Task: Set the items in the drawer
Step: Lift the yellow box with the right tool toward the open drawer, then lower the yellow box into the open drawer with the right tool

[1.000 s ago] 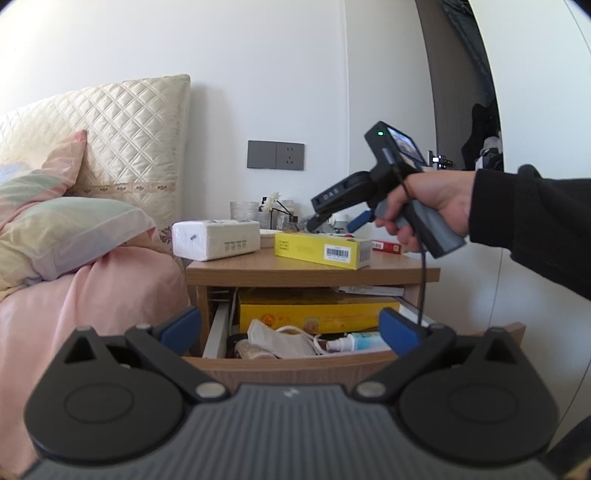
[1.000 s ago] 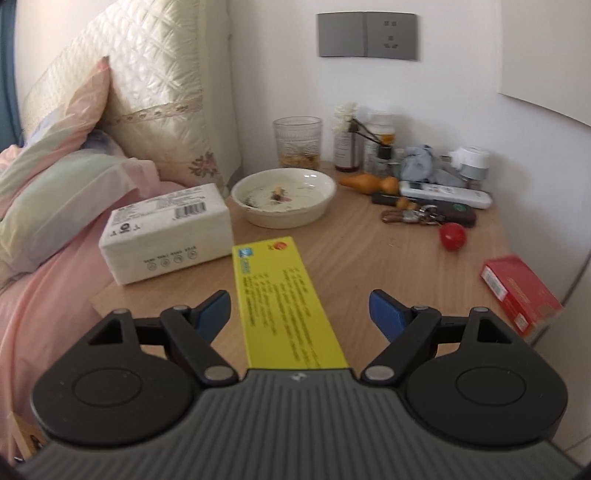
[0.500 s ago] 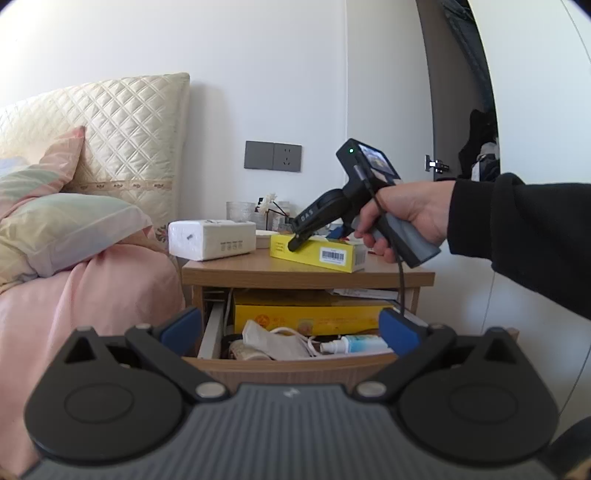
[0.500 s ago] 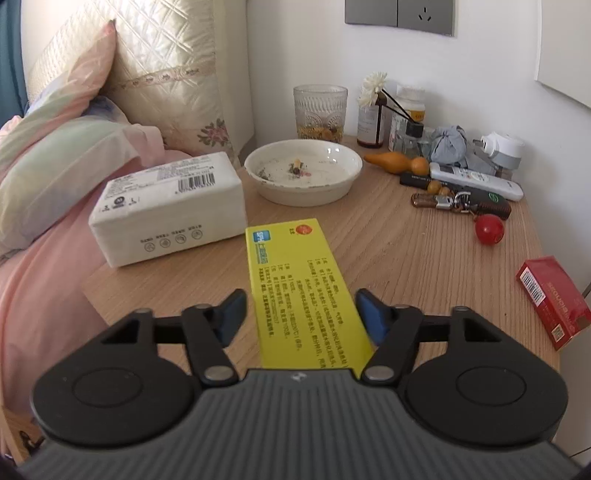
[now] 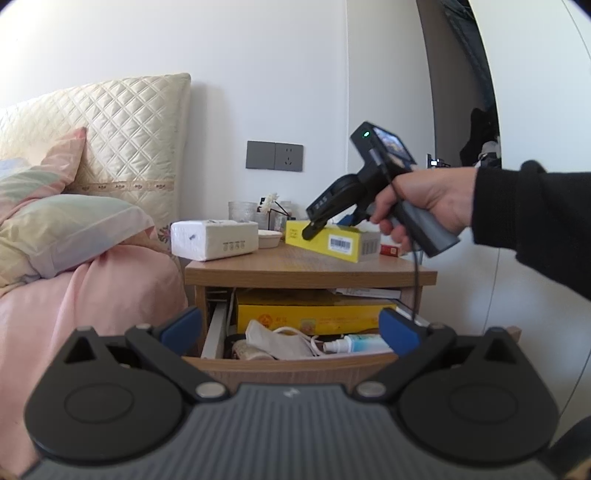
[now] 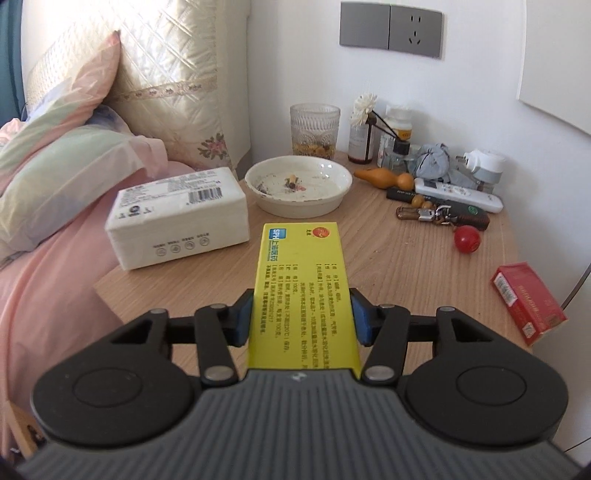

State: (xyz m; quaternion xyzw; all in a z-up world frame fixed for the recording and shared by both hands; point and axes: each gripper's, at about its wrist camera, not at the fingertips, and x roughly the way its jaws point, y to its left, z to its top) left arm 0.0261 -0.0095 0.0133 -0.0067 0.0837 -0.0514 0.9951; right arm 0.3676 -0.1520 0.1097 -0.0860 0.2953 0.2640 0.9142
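Your right gripper (image 6: 302, 320) is closing across the long yellow cardboard box (image 6: 301, 284), pads touching its sides near the six o'clock end. Judged light but crushable (thin card), so squeeze gently. Your left gripper (image 5: 290, 329) stands wide, empty, before the open wooden drawer (image 5: 295, 363).

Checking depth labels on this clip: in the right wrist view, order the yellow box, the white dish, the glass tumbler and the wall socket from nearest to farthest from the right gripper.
1. Yellow box: between the closing pads of the right gripper.
2. White dish: just past the box's far end.
3. Glass tumbler: behind the dish, near the wall.
4. Wall socket: on the wall, above.
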